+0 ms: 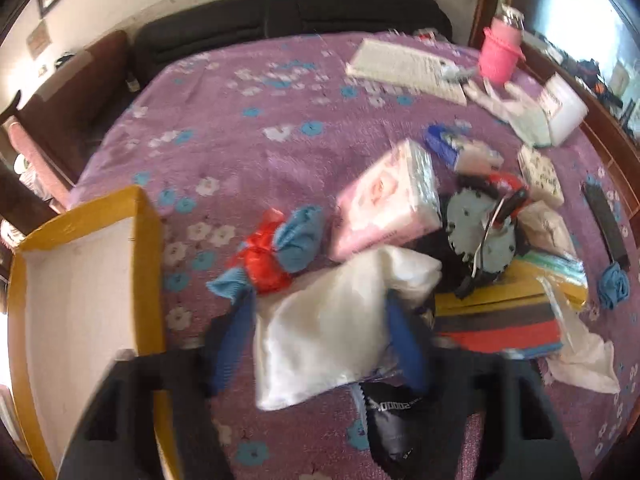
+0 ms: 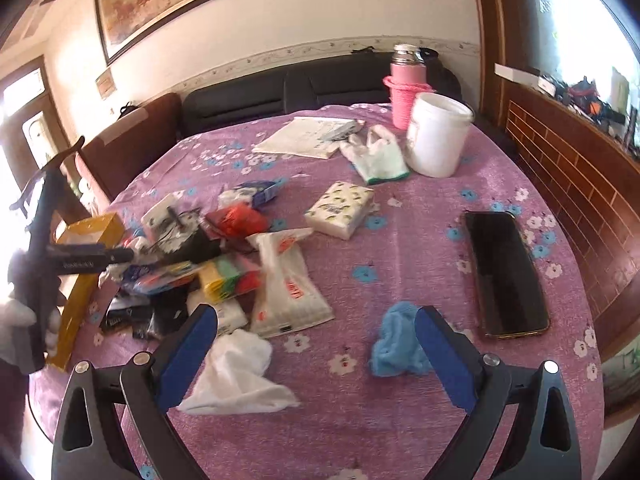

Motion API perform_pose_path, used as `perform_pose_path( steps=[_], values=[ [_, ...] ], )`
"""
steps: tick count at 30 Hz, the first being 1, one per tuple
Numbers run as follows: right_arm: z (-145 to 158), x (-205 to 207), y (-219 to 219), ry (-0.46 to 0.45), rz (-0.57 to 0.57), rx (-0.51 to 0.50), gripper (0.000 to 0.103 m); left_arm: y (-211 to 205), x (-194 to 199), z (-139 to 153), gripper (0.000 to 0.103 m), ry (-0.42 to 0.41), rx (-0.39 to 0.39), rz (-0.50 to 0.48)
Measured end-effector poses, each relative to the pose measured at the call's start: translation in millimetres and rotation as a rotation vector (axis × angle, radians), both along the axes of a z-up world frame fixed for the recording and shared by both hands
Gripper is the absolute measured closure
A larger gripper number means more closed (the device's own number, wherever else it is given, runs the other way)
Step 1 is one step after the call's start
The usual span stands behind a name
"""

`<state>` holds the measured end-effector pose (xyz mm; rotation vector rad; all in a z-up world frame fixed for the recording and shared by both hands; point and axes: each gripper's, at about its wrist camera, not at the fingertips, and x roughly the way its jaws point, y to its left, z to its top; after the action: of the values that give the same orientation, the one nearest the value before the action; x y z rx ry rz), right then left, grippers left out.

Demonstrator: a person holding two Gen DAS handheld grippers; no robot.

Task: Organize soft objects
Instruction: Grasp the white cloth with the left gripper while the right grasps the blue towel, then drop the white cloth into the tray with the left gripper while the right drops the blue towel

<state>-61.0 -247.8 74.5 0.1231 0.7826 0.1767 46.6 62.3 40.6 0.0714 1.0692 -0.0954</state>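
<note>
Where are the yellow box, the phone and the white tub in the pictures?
yellow box (image 1: pixel 148 264), left wrist view, on its yellow side wall.
phone (image 2: pixel 506 272), right wrist view, on the middle of its dark screen.
white tub (image 2: pixel 436 140), right wrist view, on its outer wall.

Purple floral tablecloth (image 2: pixel 420 240) under phone (image 2: pixel 508 272), white bucket (image 2: pixel 438 136), blue cloth (image 2: pixel 396 344).

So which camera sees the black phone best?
The right wrist view. There the phone lies flat on the purple cloth with its whole dark screen showing, nothing covering it. In the left wrist view the phone is only a thin, squashed dark strip near the right edge.
</note>
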Motion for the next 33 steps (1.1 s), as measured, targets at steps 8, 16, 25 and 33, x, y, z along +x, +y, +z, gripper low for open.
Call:
perform_pose_path(
  steps=[8, 16, 25, 33],
  values=[
    [-0.6, 15.7, -36.6, 0.060, -0.040, 0.097, 0.003, 5.3, -18.3, 14.8, 0.092, -0.055, -0.071, -0.014],
    [-6.7, 46.2, -34.0, 0.136, -0.114, -0.021, 0.004, 30.0, -70.8, 59.4, 0.092, -0.182, -0.195, -0.018],
    [-54.8, 36.3, -27.2, 0.288, -0.143, -0.162, 0.064, 72.4, -108.8, 81.3, 0.092, -0.221, -0.236, 0.027],
    [16.3, 3.0, -2.1, 0.120, -0.096, -0.137, 0.065, 147.6, -135.6, 96.5, 0.092, -0.253, -0.184, 0.161]
  ],
)
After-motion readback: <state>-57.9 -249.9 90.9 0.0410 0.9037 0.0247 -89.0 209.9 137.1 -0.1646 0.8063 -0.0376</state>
